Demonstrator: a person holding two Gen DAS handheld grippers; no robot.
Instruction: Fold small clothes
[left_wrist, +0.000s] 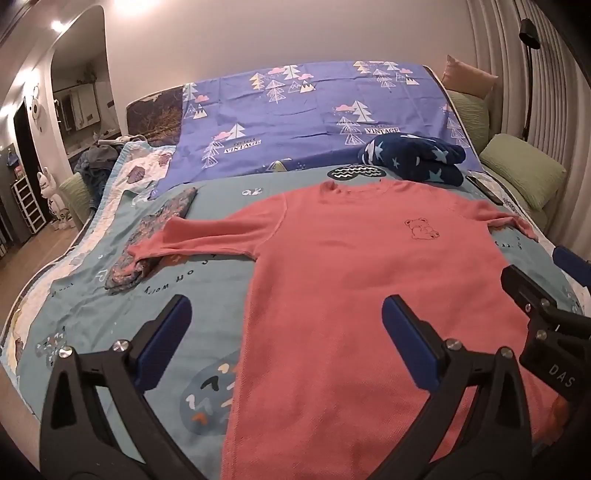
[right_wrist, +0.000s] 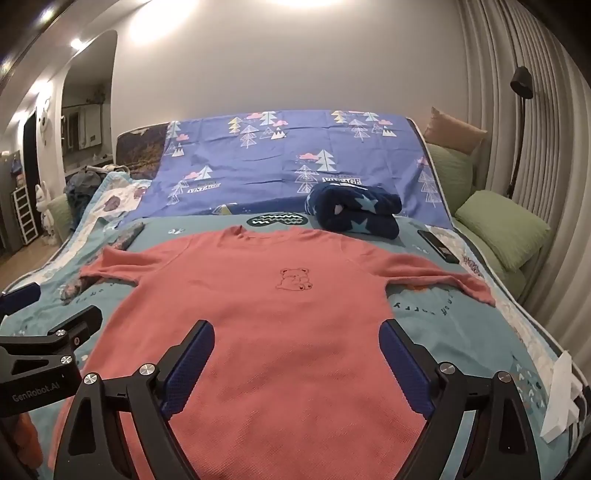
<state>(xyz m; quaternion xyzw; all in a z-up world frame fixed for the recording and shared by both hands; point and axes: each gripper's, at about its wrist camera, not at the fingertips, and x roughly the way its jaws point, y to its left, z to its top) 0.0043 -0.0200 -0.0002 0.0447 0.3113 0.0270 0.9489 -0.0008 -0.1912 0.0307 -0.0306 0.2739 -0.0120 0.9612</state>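
A salmon-pink short-sleeved shirt (left_wrist: 354, 266) (right_wrist: 258, 314) with a small bear outline on the chest lies flat and face up on the teal bedspread (left_wrist: 192, 229), both sleeves spread out. My left gripper (left_wrist: 286, 314) hovers open over the shirt's lower left edge, nothing between its blue pads. My right gripper (right_wrist: 297, 339) hovers open above the shirt's lower middle, also holding nothing. Each gripper shows at the edge of the other's view: the right one (left_wrist: 535, 280), the left one (right_wrist: 48, 310).
A folded patterned grey garment (left_wrist: 147, 240) lies under the shirt's left sleeve. A rolled navy star blanket (left_wrist: 413, 157) (right_wrist: 354, 212) sits beyond the collar. A dark phone-like object (right_wrist: 437, 245) and white paper (right_wrist: 559, 402) lie at the right. Green cushions (right_wrist: 502, 229) line the bed's right side.
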